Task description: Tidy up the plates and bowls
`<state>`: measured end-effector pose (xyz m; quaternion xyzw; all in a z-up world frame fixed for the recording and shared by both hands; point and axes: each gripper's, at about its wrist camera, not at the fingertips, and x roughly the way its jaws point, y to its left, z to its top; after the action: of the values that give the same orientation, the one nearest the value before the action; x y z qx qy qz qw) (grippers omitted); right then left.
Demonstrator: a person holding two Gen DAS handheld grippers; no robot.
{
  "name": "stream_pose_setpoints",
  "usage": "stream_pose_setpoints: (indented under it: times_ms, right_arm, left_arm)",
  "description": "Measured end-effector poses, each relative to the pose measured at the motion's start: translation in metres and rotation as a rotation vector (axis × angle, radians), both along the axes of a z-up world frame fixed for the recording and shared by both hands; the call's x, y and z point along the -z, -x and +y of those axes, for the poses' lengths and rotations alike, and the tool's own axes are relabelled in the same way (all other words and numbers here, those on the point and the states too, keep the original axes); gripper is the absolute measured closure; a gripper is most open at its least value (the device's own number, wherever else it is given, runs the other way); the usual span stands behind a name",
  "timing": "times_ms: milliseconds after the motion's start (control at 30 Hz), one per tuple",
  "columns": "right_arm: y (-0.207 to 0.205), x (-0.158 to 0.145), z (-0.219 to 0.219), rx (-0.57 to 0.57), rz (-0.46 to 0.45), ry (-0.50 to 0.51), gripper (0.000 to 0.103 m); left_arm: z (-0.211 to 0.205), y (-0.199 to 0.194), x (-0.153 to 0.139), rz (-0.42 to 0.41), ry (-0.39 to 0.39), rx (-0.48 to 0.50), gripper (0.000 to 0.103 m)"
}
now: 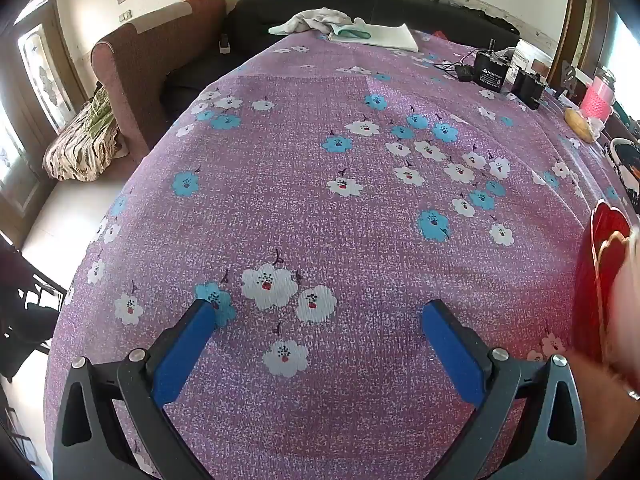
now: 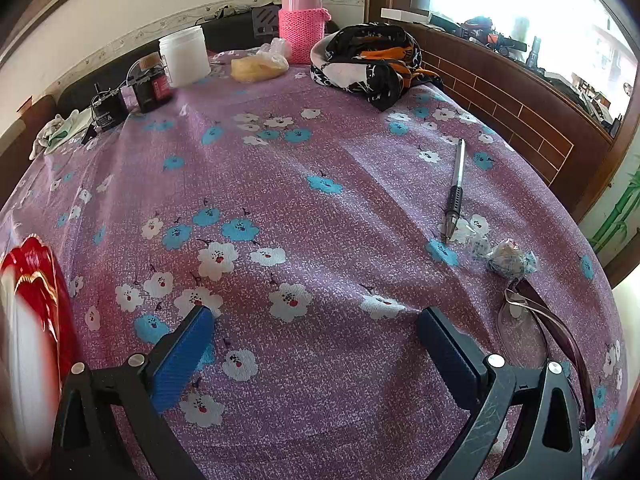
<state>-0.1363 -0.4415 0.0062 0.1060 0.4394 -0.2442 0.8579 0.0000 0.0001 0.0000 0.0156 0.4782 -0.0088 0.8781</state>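
A red dish with gold trim and a pale inside (image 1: 600, 280) shows blurred at the right edge of the left wrist view. A person's hand with a ring (image 1: 612, 396) is right beside it; whether the hand holds it I cannot tell. The same dish (image 2: 32, 300) sits at the left edge of the right wrist view, also blurred. My left gripper (image 1: 320, 310) hovers open over the purple flowered tablecloth (image 1: 320, 140), nothing between its blue pads, the dish off to its right. My right gripper (image 2: 316, 315) is open too, with the dish to its left.
A pen (image 2: 456, 192), wrapped sweets (image 2: 508, 260) and glasses (image 2: 536, 320) lie right of my right gripper. At the far edge stand a pink flask (image 2: 301, 20), a white jar (image 2: 185, 56), black boxes (image 2: 150, 84) and a patterned scarf (image 2: 372, 60). Folded cloths (image 1: 360, 30) lie far left.
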Motion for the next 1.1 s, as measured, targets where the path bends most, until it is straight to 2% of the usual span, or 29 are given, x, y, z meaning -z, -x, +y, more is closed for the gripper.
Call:
stream_pose_setpoints:
  times_ms: [133, 1100]
  right_arm:
    - [0.0004, -0.0003, -0.0005, -0.004, -0.004, -0.033, 0.001]
    - [0.0006, -0.0001, 0.0005, -0.005, -0.007, -0.04, 0.001]
  left_arm:
    - [-0.0001, 0.0, 0.0, 0.0, -0.001, 0.0, 0.0]
    - [0.0001, 0.0001, 0.0001, 0.0, -0.001, 0.0, 0.0]
